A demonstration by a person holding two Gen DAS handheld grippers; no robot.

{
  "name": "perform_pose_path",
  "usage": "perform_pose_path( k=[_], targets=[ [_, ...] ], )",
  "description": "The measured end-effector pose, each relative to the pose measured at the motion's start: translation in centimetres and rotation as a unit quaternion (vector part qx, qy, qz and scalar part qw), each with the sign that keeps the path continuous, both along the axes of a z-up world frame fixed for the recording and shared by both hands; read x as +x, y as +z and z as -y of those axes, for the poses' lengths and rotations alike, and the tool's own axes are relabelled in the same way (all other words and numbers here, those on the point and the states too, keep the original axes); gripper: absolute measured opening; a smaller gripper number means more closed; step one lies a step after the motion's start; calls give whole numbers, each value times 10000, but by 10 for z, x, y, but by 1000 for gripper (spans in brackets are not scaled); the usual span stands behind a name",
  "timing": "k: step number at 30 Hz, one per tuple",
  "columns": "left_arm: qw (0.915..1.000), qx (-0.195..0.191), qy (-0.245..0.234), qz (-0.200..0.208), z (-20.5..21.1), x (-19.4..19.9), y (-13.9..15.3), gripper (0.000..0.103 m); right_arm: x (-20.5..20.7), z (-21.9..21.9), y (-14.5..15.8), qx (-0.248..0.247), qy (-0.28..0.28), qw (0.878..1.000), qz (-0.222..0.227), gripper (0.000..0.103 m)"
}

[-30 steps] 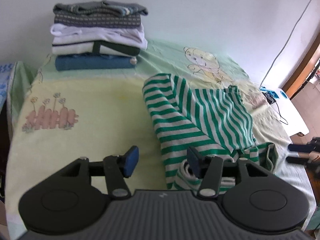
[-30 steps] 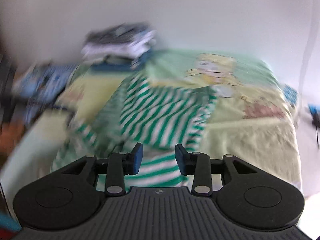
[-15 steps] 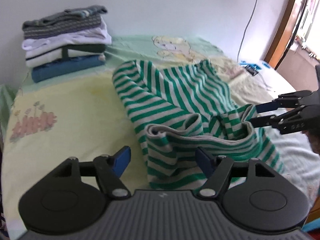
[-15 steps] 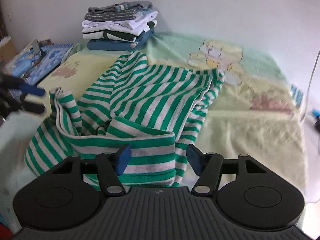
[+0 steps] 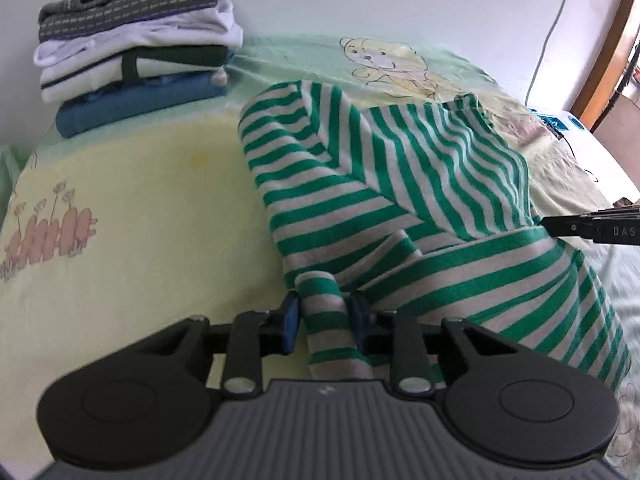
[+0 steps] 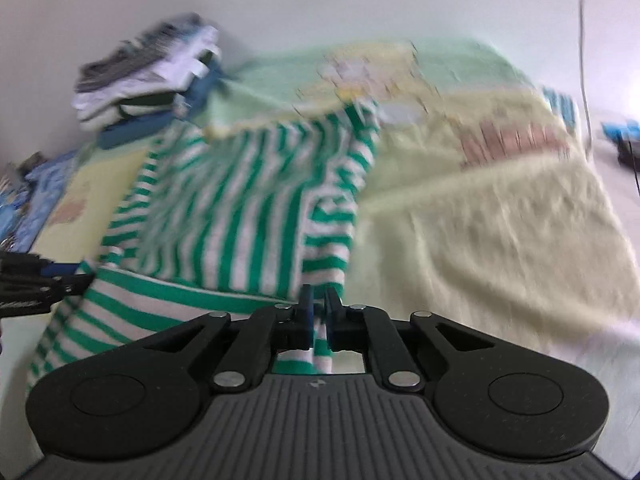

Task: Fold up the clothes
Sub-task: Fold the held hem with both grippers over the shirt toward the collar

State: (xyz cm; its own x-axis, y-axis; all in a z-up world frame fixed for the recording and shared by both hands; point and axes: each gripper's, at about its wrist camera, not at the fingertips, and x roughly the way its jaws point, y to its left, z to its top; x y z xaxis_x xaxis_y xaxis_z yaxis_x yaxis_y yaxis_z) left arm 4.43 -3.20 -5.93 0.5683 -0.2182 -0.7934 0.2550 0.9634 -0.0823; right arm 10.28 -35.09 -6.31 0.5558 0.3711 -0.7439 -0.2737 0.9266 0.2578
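Both hand-held grippers [image 5: 325, 318] [image 6: 318, 316] just closed, pinching striped shirt [image 5: 400, 184]

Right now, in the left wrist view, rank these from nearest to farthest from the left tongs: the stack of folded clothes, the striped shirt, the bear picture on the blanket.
1. Striped shirt: a bunched fold sits clamped in the left tongs.
2. Stack of folded clothes: far left corner, by the wall.
3. Bear picture: far side, right of the stack; roughly as far, too close to call.

cartoon bedspread [image 5: 132, 208], wall cable [image 5: 554, 20]
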Motion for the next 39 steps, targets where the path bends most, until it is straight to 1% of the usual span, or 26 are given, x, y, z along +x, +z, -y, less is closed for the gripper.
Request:
perform_pose_path(
  k=[2,3,4,6,8,9,11,12,13,16,17,19,21,22,23,24,26,27,28,30,32,34,35,36,37,39],
  targets=[
    [10000,49,-19,57,2,-1,0,27,-2,-1,0,-112,-46,9999,99,7],
    [9999,63,-24,81,3,-1,1,27,-5,-1,5,-128,-84,9997,195,10],
    [10000,43,-12,88,2,0,0,27,-9,1,11,-100,-135,9994,309,14],
    [9999,42,29,90,2,0,-1,29,-16,5,25,-45,-239,9983,536,15],
    [9999,70,56,109,2,0,-1,33,-29,3,39,161,-50,9974,696,21],
    [9999,93,65,125,2,-1,-1,33,-34,-1,41,240,156,9974,660,23],
    [9998,118,81,133,1,-1,-2,35,-41,-13,41,341,667,9962,443,23],
    [9998,130,87,132,2,0,-2,36,-43,-20,38,340,856,9952,322,23],
    [9997,163,90,138,2,0,-2,38,-42,-27,32,239,930,9951,233,23],
    [9995,230,99,172,4,2,-2,41,-29,-34,13,-146,615,9978,221,21],
    [9995,231,110,180,4,2,-3,44,-22,-32,8,-169,414,9987,223,21],
    [9995,229,148,180,3,4,-3,47,-11,-24,0,-28,144,9993,341,20],
    [9994,225,199,168,0,6,-2,48,-5,-21,-1,-172,-122,9991,376,20],
    [9993,224,232,176,-1,5,0,48,-3,-20,0,-283,-257,9987,334,24],
    [9992,221,267,194,-3,4,3,48,-4,-14,3,-201,-336,9988,283,25],
    [9990,213,298,245,-7,1,8,47,-7,-7,8,14,-377,9990,248,25],
    [9987,212,320,350,-14,-10,18,47,-23,12,19,413,-346,9982,246,26],
    [9984,218,330,396,-17,-16,23,47,-34,19,24,470,-240,9983,236,30],
    [9984,211,332,416,-21,-24,27,52,-45,25,28,475,-106,9986,219,34],
    [9984,245,300,411,-28,-42,33,53,-71,30,33,279,193,9993,155,37],
    [9992,225,186,265,-30,-61,35,53,-96,33,33,2,475,9989,38,38],
    [9999,154,-29,49,-28,-82,34,54,-115,35,28,-74,641,9978,-124,39],
    [9997,194,-157,-25,-24,-92,33,59,-124,35,25,-68,698,9974,-194,39],
    [9992,278,-276,-72,-20,-105,32,61,-131,34,22,-55,739,9970,-235,40],
    [9988,323,-346,-104,-18,-114,30,64,-136,33,19,-66,783,9966,-248,42],
    [9983,318,-458,-190,-15,-129,27,64,-142,26,13,-150,883,9958,-184,42]
  ],
)
